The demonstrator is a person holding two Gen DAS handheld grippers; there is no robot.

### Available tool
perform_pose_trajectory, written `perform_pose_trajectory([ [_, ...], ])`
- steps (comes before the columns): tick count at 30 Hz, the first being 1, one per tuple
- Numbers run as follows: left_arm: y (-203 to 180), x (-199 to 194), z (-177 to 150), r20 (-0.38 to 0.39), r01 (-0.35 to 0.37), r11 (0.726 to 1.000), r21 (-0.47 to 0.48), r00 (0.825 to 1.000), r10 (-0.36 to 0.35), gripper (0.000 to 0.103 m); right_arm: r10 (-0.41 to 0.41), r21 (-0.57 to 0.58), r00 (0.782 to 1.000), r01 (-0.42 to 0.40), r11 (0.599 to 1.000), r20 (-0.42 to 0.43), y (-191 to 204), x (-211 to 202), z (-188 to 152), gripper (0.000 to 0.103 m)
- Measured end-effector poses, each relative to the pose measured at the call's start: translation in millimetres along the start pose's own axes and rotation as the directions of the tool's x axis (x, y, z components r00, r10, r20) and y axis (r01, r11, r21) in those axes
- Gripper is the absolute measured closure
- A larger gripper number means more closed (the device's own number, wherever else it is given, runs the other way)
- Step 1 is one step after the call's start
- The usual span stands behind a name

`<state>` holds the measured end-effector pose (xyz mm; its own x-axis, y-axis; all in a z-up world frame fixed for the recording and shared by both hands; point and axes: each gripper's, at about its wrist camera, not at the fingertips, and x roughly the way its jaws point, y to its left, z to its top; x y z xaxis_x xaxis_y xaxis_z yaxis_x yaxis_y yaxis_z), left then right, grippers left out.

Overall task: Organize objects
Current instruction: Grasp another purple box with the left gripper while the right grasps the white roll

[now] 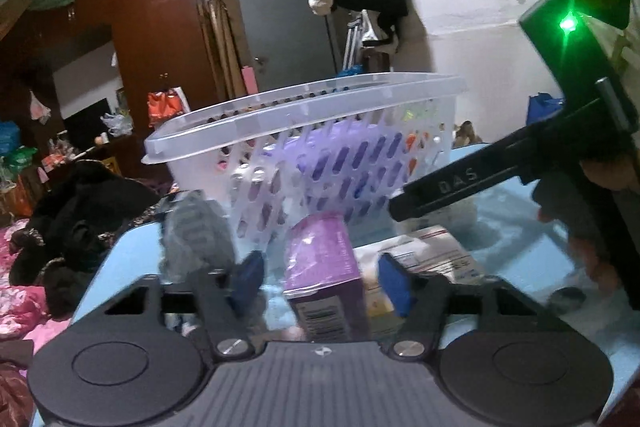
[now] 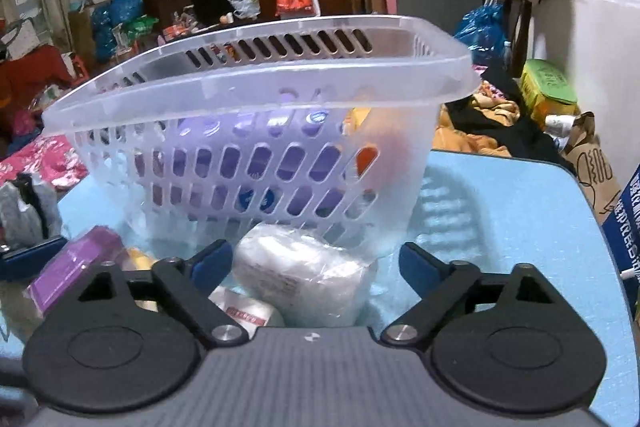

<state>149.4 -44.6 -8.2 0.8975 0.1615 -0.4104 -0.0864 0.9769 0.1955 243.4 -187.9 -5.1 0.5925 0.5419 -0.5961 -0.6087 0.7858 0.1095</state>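
Observation:
A clear slotted plastic basket (image 1: 304, 115) stands on the light blue table (image 2: 520, 211), with purple and orange items showing through its wall; it also shows in the right wrist view (image 2: 256, 99). My left gripper (image 1: 322, 283) is open around a purple box (image 1: 320, 259), its pads apart from it. My right gripper (image 2: 316, 263) is open around a clear plastic-wrapped packet (image 2: 300, 275) that lies against the basket's front. The purple box (image 2: 76, 267) shows at the left of the right wrist view. The right gripper's body (image 1: 560, 147) is at the right of the left wrist view.
A grey bundle (image 1: 196, 235) lies left of the purple box. A white labelled packet (image 1: 432, 255) lies to its right, and a small white packet (image 2: 244, 311) lies under my right gripper. Dark clothes (image 1: 76, 219) lie beyond the table's left edge. A paper bag (image 2: 592, 167) stands off the right edge.

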Motion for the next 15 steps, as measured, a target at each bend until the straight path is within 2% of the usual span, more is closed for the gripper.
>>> perform_pose_trajectory([
  [1,2,0,0,-0.004,-0.004,1.000,0.000,1.000,0.004,0.053,0.001,-0.007,1.000,-0.001,1.000,-0.012,1,0,-1,0.022],
  [2,4,1,-1,-0.010,-0.006,1.000,0.004,1.000,0.006,0.054,0.003,-0.009,1.000,-0.004,1.000,-0.018,1,1,-2,0.023],
  [6,11,0,-1,-0.014,0.003,1.000,-0.014,1.000,-0.003,0.061,-0.011,-0.031,1.000,0.011,0.999,0.004,3,-8,-7,0.024],
  [11,26,-9,3,0.057,0.061,0.996,-0.057,0.997,-0.058,0.062,-0.028,-0.056,0.997,0.032,0.998,0.065,5,-32,-4,0.024],
  [15,38,-25,17,0.115,0.092,0.992,-0.083,0.990,-0.082,0.062,-0.006,-0.068,0.989,0.016,0.998,0.147,4,-65,5,0.024],
])
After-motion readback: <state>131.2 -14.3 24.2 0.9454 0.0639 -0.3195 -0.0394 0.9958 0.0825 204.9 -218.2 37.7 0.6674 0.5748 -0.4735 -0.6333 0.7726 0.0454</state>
